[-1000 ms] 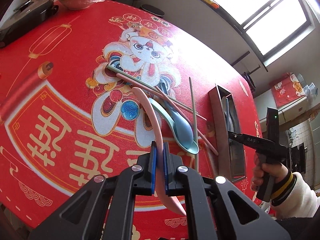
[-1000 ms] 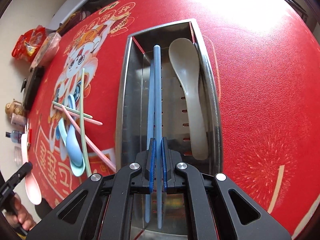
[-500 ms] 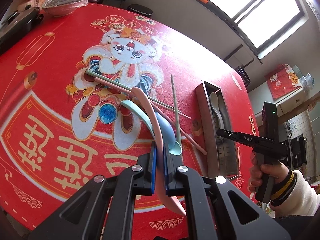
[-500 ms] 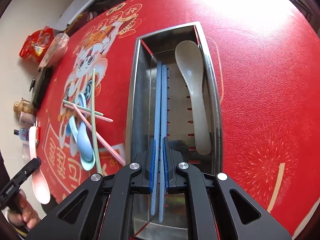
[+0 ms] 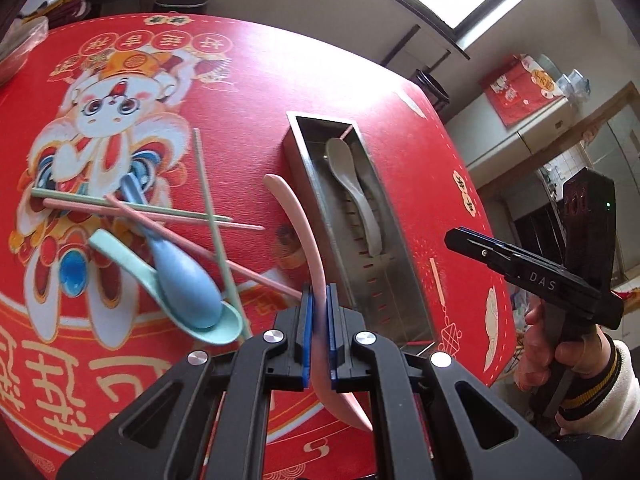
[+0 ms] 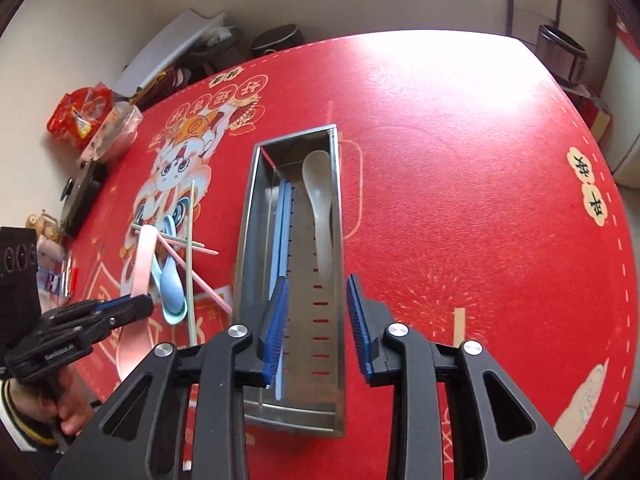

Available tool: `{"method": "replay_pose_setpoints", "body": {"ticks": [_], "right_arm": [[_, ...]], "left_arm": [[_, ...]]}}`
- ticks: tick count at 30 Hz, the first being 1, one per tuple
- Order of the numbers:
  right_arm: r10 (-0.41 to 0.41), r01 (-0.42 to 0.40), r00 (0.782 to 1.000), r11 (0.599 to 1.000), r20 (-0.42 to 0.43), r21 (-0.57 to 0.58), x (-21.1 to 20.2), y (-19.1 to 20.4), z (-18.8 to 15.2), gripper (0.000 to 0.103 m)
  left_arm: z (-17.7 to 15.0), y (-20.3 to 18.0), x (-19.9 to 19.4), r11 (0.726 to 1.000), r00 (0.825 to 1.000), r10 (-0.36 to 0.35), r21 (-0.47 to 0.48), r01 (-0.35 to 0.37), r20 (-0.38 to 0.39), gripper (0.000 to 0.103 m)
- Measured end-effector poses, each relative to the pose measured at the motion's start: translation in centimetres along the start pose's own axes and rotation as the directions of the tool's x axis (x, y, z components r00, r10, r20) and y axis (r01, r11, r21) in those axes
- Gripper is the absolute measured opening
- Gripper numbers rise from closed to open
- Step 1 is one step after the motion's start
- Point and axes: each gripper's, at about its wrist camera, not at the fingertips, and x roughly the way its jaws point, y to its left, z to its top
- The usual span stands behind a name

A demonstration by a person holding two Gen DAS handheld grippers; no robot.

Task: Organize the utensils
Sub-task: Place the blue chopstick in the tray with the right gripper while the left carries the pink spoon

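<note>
My left gripper point(image 5: 319, 332) is shut on a pink spoon point(image 5: 298, 216), held just left of the steel utensil box point(image 5: 298, 148). In the right wrist view the pink spoon point(image 6: 144, 256) hangs over the pile. My right gripper point(image 6: 318, 320) hovers above the near end of the steel box point(image 6: 250, 216) with its jaws opening and nothing between them. Two blue chopsticks point(image 6: 282, 220) lie in the box's left half and a grey spoon point(image 6: 320, 208) in its right. A blue spoon point(image 5: 180, 268), a mint spoon point(image 5: 132, 268) and pink and green chopsticks point(image 5: 212, 216) lie crossed on the mat.
A red printed table mat point(image 6: 460, 220) covers the round table. A clear bowl point(image 6: 114, 132), a snack bag point(image 6: 78, 116) and a dark case point(image 6: 82, 196) sit at its far left edge. A person's hand point(image 5: 560, 356) holds the right gripper's handle.
The right gripper let go of the blue chopsticks, which now lie in the box, then rose and opened. The left gripper carried the pink spoon rightward toward the box.
</note>
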Motion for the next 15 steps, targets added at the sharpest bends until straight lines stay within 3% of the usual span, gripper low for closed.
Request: {"method": "replay_pose_setpoints", "body": {"ticks": [2,6,15], "right_arm": [[-0.016,0.015,1.0,1.0,0.012,0.019,-0.7,-1.0,-0.4,0.047],[-0.029,0.027,0.999,0.997,0.024,0.067,-1.7,-2.9,-1.0,0.054],[-0.035,0.031,0.999,0.992,0.032,0.125,-2.8,-5.8,-1.9,0.056]], "left_arm": [[0.5,-1.3,1.4,0.999,1.0,-0.021,0.027,0.021,-0.023,0.006],[1.2,-3.7,4.6,0.997,0.996,-0.039,0.071,0.044,-0.078,0.006],[2.3,-5.8,10.3,0.997,0.981,0.049,0.068,-0.037,-0.189,0.006]]}}
